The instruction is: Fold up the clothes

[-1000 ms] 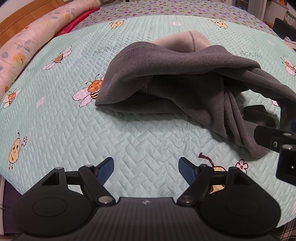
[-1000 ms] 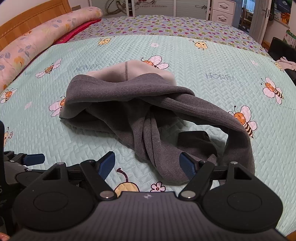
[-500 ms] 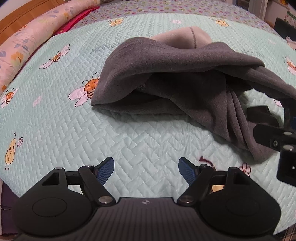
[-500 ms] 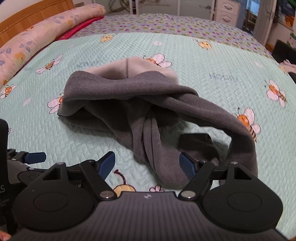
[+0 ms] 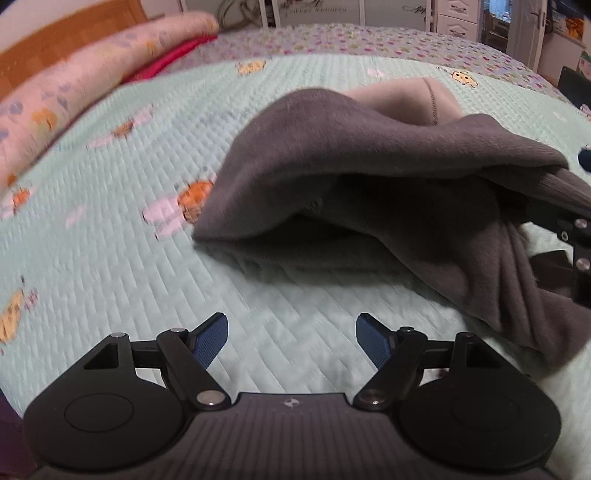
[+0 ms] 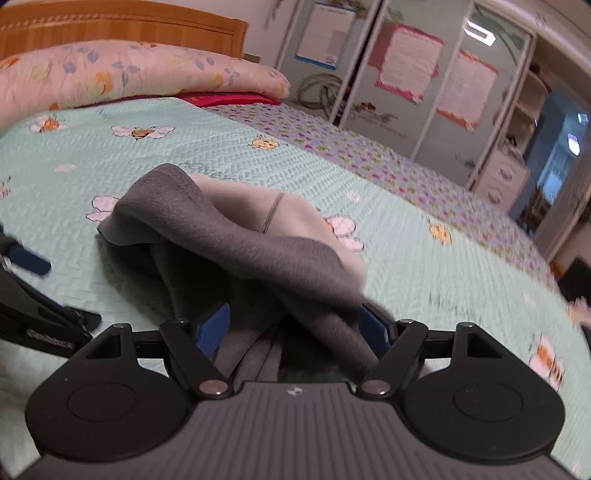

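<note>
Bedroom with white wardrobe doors (image 6: 417, 96) beyond a bed under a mint bee-print quilt (image 5: 122, 236). Grey garment (image 5: 388, 206) crumpled mid-quilt, pale lining upward, unfolded. Left gripper (image 5: 291, 338) short of the garment, fingers spread, empty, likely approaching its near edge. Right gripper (image 6: 291, 328) over the garment's trailing end, fingers spread astride cloth, not clamped.

The crumpled garment (image 5: 369, 192) lies mid-bed on the quilt (image 5: 110, 229), well apart from the pillow (image 6: 129, 74) along the headboard (image 6: 122, 33) edge.
</note>
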A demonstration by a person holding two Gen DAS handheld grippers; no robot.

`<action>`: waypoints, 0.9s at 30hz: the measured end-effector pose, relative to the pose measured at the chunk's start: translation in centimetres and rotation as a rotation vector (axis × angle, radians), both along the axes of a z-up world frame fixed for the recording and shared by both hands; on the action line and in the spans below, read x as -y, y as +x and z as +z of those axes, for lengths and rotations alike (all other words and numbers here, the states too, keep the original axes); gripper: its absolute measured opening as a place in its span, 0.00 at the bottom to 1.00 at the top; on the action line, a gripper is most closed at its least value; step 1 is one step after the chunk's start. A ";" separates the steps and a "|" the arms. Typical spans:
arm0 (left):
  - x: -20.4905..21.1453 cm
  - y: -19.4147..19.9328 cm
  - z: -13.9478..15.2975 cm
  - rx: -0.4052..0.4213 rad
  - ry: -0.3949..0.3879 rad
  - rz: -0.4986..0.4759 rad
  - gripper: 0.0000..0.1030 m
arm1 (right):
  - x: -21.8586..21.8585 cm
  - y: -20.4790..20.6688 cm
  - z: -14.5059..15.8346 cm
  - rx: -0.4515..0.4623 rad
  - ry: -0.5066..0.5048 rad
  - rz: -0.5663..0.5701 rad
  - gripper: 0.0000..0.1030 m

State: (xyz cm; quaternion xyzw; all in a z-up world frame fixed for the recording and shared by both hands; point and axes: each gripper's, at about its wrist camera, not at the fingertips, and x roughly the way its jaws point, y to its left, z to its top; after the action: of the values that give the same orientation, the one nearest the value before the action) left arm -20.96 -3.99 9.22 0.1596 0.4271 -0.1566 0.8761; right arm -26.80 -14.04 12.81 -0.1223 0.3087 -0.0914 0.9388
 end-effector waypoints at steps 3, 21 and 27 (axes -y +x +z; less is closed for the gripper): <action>0.4 0.9 -0.2 0.011 0.009 0.000 0.77 | 0.0 1.2 -0.5 -0.030 -0.035 0.009 0.74; 0.6 2.2 -1.9 -0.036 -0.122 -0.004 0.77 | 1.9 6.9 -0.6 0.006 0.017 0.094 0.24; 1.3 2.4 -1.4 0.020 -0.252 -0.038 0.77 | 5.1 7.7 2.7 0.111 0.249 0.017 0.06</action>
State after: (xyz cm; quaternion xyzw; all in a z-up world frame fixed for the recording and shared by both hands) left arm -18.58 -5.29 7.78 0.0579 0.3920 -0.2241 0.8904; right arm -19.09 -19.15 15.55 -0.0019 0.2642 -0.0512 0.9631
